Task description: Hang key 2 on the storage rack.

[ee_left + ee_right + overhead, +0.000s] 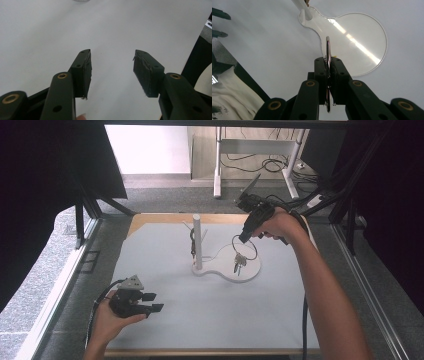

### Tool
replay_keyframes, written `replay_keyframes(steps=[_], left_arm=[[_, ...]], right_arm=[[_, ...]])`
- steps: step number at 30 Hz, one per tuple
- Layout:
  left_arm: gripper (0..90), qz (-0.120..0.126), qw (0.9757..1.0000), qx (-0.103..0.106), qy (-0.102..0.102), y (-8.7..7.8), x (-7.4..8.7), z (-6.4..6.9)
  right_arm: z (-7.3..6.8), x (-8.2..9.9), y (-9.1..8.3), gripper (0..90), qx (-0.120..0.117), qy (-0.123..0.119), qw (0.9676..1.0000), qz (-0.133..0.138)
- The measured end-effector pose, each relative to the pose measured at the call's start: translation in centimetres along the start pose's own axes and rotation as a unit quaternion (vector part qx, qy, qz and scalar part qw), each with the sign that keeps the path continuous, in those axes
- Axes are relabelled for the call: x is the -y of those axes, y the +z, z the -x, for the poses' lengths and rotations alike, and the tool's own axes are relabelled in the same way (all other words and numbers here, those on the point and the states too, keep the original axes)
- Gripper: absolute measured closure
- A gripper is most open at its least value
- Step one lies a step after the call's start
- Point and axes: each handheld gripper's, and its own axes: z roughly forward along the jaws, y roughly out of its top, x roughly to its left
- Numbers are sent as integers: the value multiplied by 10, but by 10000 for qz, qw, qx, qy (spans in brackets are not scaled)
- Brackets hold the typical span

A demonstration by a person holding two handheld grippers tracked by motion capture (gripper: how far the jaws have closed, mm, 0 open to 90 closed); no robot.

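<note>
Left gripper [152,302] resting near the stand [198,242], jaws apart; right gripper [241,240] clamping a key ring [245,247] above its base [252,267].

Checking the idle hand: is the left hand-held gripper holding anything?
No, the left hand-held gripper is open, with bare table between its jaws.

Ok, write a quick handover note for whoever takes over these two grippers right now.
Right gripper: shut on the key ring, held above the stand's round white base; keys dangle below it.
Left gripper: open, holds nothing, low over the table near its front left.
Stand's post: one dark item already hangs on a peg.
Left to do, probably: hang this ring on a free peg.
</note>
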Motion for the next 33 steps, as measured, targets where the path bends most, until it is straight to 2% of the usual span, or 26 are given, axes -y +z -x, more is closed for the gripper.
replay_keyframes(steps=[13,21,33], left_arm=[[492,-17,10000,14,14,2,-1,0],[491,74,10000,30,37,-3,0,1],[491,118,9999,53,56,-6,0,1]], right_arm=[[1,-14,2,844,-11,24,9999,143],[0,-21,2,844,32,14,9998,172],[1,-44,4,844,62,58,9998,196]])
